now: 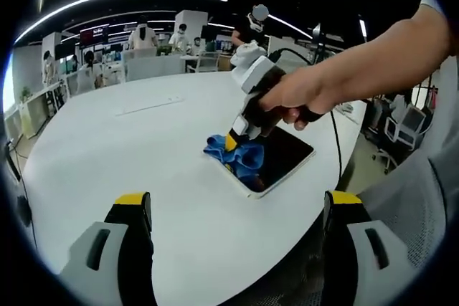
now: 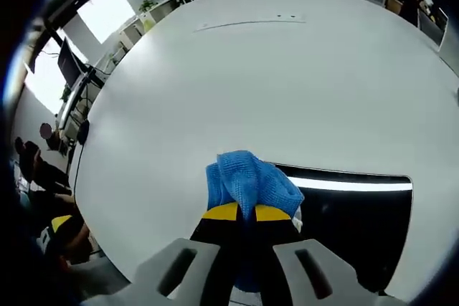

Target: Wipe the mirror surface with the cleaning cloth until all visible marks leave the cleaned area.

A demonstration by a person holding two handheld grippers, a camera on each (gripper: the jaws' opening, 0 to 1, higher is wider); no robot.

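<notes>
Wiping step: R gripper (image 2: 239,212) clamped on blue cloth (image 2: 249,178) at near corner of mirror (image 2: 358,220) on desk (image 2: 251,84), L gripper (image 1: 237,209) agape w/ nothing held; best done w/ flat, overlapping strokes.

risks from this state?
1. The mirror lies close to the table edge; wiping pressure could push it off.
2. The right gripper pinches only a bunched part of the blue cloth, so the jaws might scrape the glass.
3. The left gripper hangs open, not bracing the mirror.
</notes>
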